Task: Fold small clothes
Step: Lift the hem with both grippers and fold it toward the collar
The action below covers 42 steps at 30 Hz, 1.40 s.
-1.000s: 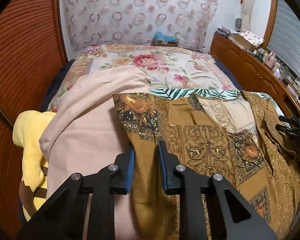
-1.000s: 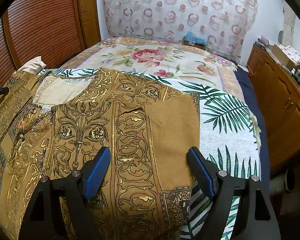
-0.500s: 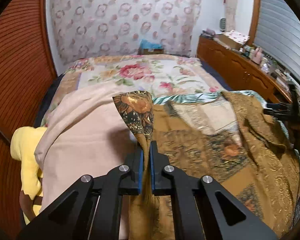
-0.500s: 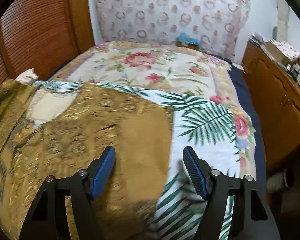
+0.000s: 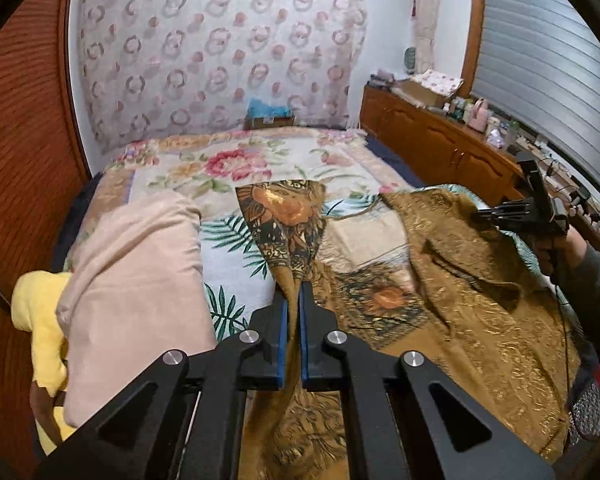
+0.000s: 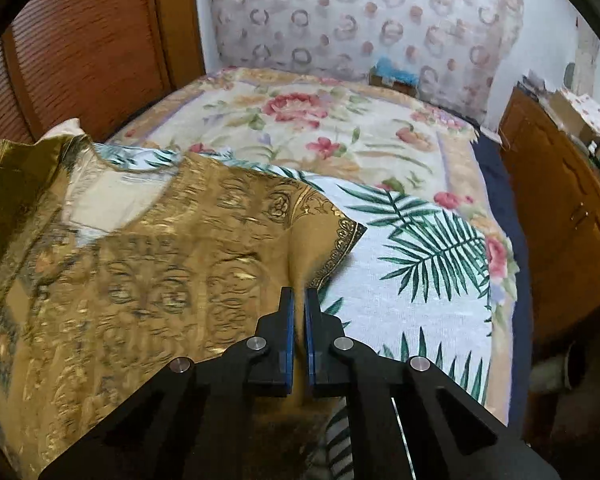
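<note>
A gold-brown patterned shirt (image 5: 460,312) lies spread on the bed, lifted at both sides. My left gripper (image 5: 293,300) is shut on its left sleeve (image 5: 288,220), which stands up above the pads. My right gripper (image 6: 299,304) is shut on the shirt's right sleeve (image 6: 324,240), pinched into a raised fold. The shirt's body (image 6: 140,272) spreads to the left in the right wrist view. The right gripper also shows in the left wrist view (image 5: 516,216), held in a hand at the shirt's far edge.
A folded pink cloth (image 5: 140,280) and a yellow cloth (image 5: 36,312) lie left of the shirt. The bed has a palm-leaf sheet (image 6: 420,264) over a floral cover (image 6: 308,120). A wooden dresser (image 5: 440,140) stands right, a wooden wall (image 5: 20,160) left.
My right gripper has closed from wide open onto the right sleeve. My left gripper, shut half a second ago, has lifted its sleeve and pulled the shirt off the pink cloth, to the right.
</note>
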Tool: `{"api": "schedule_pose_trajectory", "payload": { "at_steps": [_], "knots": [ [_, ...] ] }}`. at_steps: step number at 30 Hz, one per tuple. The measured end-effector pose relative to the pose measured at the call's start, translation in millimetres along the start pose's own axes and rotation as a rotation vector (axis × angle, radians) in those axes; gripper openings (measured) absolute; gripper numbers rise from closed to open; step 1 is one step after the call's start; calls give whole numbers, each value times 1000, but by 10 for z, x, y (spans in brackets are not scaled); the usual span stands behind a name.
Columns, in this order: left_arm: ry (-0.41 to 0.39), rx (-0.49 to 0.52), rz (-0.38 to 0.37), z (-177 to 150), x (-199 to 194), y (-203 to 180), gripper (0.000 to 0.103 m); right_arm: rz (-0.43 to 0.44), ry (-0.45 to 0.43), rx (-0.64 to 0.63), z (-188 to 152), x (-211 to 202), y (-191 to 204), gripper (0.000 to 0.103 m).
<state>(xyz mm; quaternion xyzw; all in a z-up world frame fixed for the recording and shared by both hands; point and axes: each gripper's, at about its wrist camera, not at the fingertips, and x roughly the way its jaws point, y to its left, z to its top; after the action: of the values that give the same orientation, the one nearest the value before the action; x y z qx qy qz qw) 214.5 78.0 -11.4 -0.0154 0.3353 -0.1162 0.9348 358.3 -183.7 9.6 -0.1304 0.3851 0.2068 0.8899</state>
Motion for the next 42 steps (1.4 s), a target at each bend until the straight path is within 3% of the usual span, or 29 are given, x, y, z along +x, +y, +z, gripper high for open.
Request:
{"api": "schedule_pose_trajectory", "payload": {
  "at_steps": [10, 18, 21, 25, 31, 35, 42],
  "knots": [
    [-92, 54, 19, -299, -902, -231, 5, 9, -195, 16, -474, -1168, 210, 4],
    [-139, 20, 28, -803, -1545, -313, 5, 40, -283, 14, -1208, -2005, 413, 4],
    [-121, 40, 45, -1010, -1649, -386, 5, 62, -276, 20, -1557, -2170, 443, 4],
    [-81, 39, 34, -1225, -1611, -408, 5, 69, -188, 9, -2030, -2263, 470, 4],
    [-45, 1, 28, -1523, -1605, -414, 5, 68, -128, 54, -2516, -2298, 465, 4],
    [-54, -42, 29, -1634, -1788, -380, 5, 67, -110, 67, -2566, -2289, 433, 4],
    [-36, -11, 60, -1682, -1883, -475, 6, 78, -99, 17, -2559, -2521, 716, 4]
  ]
}}
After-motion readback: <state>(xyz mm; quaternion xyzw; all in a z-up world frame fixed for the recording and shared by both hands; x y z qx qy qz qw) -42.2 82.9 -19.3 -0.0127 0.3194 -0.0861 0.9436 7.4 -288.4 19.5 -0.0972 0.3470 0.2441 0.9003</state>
